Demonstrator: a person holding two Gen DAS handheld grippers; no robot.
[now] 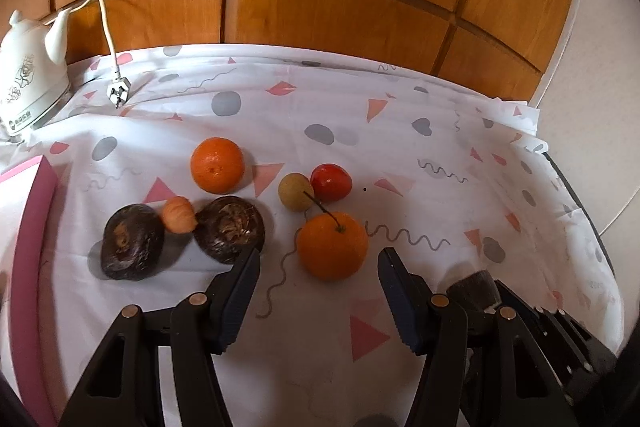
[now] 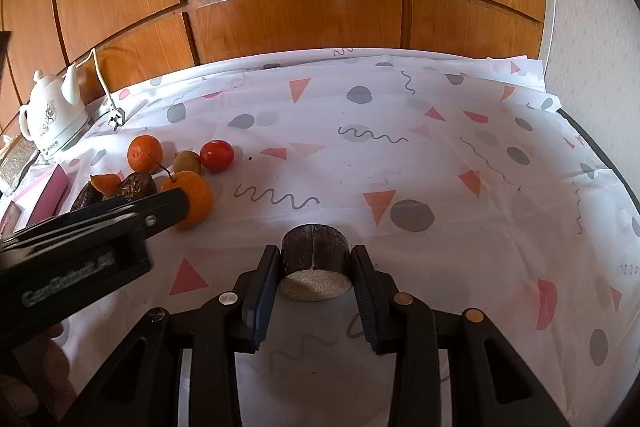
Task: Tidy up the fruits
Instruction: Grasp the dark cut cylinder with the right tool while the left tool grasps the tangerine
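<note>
My left gripper is open, and an orange with a stem lies just ahead of its fingertips, in line with the gap and untouched. Beyond it lie a red fruit, a small tan fruit, a second orange, two dark brown fruits and a small orange piece. My right gripper is shut on a dark brown cylinder with a pale cut face, which rests on the patterned cloth. The left gripper reaches in from the left in the right wrist view.
A white kettle stands at the back left with its cord and plug on the cloth. A pink box lies along the left edge. Wooden panels rise behind the table. The table's right edge curves close by.
</note>
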